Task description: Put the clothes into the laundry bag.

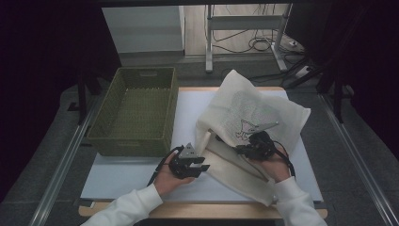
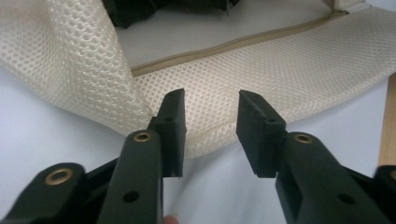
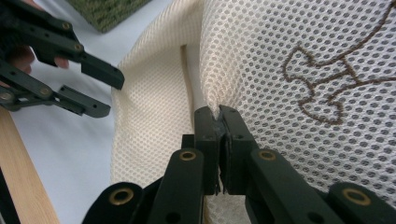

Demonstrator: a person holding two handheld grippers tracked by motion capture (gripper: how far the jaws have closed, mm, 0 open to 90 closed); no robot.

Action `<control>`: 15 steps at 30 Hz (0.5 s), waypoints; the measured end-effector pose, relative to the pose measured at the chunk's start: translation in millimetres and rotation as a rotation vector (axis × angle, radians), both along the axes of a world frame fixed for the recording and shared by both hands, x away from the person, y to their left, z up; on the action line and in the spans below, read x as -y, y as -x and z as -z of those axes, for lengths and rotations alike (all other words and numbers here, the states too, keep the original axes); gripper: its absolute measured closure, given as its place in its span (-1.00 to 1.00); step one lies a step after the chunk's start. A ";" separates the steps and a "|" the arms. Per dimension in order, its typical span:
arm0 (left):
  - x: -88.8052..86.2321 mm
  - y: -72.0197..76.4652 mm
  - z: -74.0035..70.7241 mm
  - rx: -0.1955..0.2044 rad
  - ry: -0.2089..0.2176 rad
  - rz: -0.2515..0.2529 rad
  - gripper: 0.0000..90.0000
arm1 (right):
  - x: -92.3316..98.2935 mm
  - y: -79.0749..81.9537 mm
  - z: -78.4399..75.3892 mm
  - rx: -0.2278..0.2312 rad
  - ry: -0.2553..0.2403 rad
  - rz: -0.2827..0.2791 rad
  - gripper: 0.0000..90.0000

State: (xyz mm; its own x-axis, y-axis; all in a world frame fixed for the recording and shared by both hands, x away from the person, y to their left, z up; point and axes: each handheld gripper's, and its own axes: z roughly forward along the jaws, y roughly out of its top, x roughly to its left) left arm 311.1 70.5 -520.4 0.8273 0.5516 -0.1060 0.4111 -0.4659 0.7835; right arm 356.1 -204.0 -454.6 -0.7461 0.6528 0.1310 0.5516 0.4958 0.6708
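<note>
High view first: a cream mesh bag (image 1: 244, 127) lay on the white mat (image 1: 122, 176), to the right of the green woven basket (image 1: 134, 113), which took up the mat's far-left part. The right gripper (image 1: 247, 149) sat on the bag's middle, a fold rising behind it, while the left gripper (image 1: 196, 165) rested at the bag's near-left edge, between bag and basket front. How each set of jaws stood was hard to read from this height.

Left gripper view: the jaws stood spread, with a clear gap between the pads (image 2: 173, 126). The bag's rounded mesh edge (image 2: 210, 135) lay just beyond and partly between them, but neither pad pressed on it. A tan zip seam (image 2: 243, 42) ran across the bag farther off.

Right gripper view: the jaws were pressed together on a pinch of the bag's mesh (image 3: 217, 105), just left of the brown stitched figure (image 3: 336, 79). The left gripper (image 3: 100, 86) showed off to the upper left, spread, beside the bag's folded edge.

The risk, as I judged it: only a small pucker of open mesh was pinched, so a pull could slip it free or snag the weave. With the left jaws loose, nothing steadied the near edge, and the bag might drag across the mat or flop toward the basket unevenly.
</note>
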 end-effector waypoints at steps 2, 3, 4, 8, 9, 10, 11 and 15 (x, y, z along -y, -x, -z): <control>1.9 1.4 -0.5 -0.001 0.003 0.008 0.31 | -0.7 0.1 1.9 -0.002 0.006 -0.002 0.92; 3.3 1.9 -0.6 0.003 0.005 0.008 0.28 | -0.3 0.0 1.9 -0.004 0.004 -0.001 0.92; 5.3 2.4 -0.7 0.009 0.002 0.009 0.28 | 0.1 -0.1 1.8 -0.002 0.000 0.000 0.92; 18.7 1.8 -3.4 0.079 -0.051 -0.040 0.27 | 0.8 0.1 -0.1 0.000 -0.003 0.002 0.92; 20.0 1.4 -4.4 0.088 -0.047 -0.051 0.25 | 0.7 0.2 -0.2 0.001 -0.002 0.002 0.92; 20.7 0.5 -6.4 0.092 -0.042 -0.063 0.22 | 0.7 0.2 -0.2 0.001 -0.002 0.001 0.92; 20.2 0.0 -7.9 0.096 -0.042 -0.068 0.19 | 1.2 0.2 -0.6 0.000 -0.004 0.000 0.92; 13.6 0.9 -12.7 0.114 -0.022 -0.098 0.11 | 3.4 -0.1 -2.4 0.000 -0.013 -0.001 0.92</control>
State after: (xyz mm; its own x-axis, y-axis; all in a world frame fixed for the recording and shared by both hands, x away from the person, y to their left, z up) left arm 310.3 57.0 -507.7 0.7755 0.6313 -0.0015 0.3644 -0.4457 0.8177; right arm 356.1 -207.4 -452.2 -0.7467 0.6503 0.1396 0.5511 0.4873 0.6774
